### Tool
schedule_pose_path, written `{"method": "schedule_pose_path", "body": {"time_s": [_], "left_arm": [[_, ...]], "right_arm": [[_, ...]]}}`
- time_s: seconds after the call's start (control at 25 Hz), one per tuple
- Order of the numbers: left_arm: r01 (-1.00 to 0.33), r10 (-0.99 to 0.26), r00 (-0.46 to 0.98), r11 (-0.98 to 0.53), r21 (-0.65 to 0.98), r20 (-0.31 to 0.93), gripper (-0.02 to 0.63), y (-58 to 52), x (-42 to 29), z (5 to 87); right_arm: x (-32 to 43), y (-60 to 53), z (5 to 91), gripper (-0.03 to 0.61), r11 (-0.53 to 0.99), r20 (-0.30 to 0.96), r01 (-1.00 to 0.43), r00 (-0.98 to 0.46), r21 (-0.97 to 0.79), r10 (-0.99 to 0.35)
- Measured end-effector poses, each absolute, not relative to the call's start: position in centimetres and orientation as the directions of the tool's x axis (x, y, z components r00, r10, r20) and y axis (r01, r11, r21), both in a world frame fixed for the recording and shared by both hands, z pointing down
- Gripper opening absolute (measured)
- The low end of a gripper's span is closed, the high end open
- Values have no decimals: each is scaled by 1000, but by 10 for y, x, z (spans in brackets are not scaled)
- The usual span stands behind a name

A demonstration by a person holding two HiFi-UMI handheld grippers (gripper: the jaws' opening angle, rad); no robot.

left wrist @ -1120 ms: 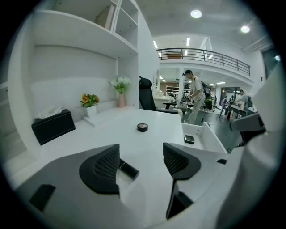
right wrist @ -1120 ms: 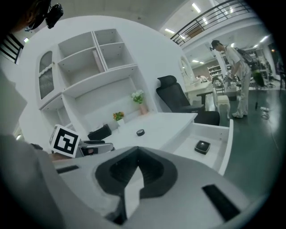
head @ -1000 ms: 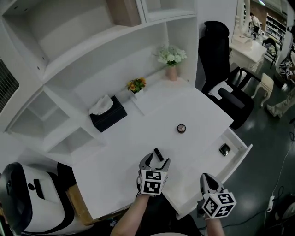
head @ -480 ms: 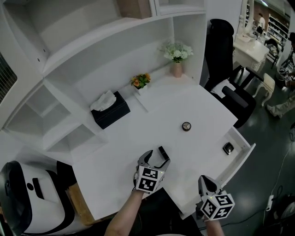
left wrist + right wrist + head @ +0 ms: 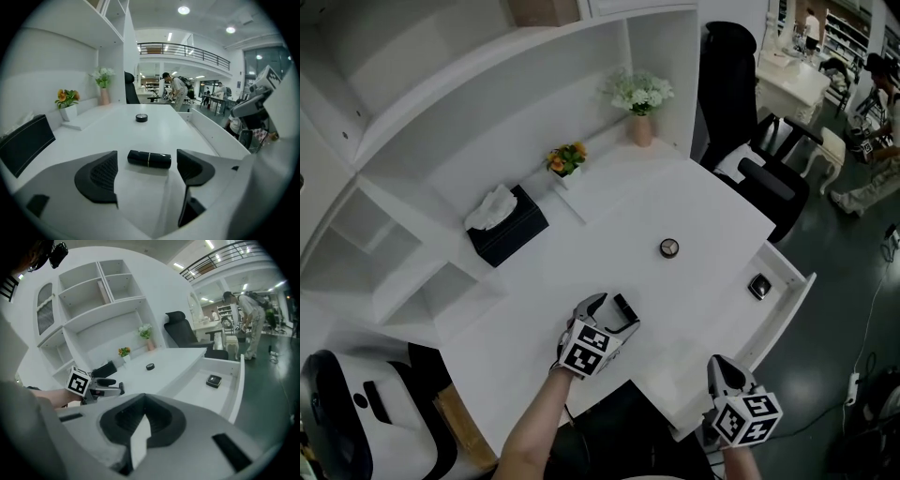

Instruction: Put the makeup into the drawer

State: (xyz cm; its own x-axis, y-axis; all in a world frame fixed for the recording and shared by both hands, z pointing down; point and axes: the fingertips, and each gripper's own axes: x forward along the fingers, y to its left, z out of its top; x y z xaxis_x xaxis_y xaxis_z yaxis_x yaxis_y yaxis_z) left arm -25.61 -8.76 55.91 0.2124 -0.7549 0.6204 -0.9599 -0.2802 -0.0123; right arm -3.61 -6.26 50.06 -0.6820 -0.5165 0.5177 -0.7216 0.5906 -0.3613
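Your left tongs [image 5: 607, 311] have just opened wide around the light, hard, slippery lipstick [image 5: 149, 159], which lies untouched on the desk [image 5: 140, 136], so pinch its middle gently; your right tongs [image 5: 142, 413], near right, are closed and empty.

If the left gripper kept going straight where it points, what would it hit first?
Most likely the black lipstick tube, lying crosswise on the desk between the left gripper's jaws, which have just been opening.
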Motion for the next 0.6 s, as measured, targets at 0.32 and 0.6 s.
{"method": "schedule_pose_path", "body": {"time_s": [0.32, 0.6], "left_arm": [[-925, -711, 288, -381, -7, 642, 388, -98, -248, 568], [-910, -663, 302, -414, 1, 685, 387, -103, -241, 579]], "right_arm": [[-17, -62, 504, 2, 546, 536, -760, -642, -352, -548], [-9, -63, 506, 2, 526, 538, -770, -632, -360, -557]]}}
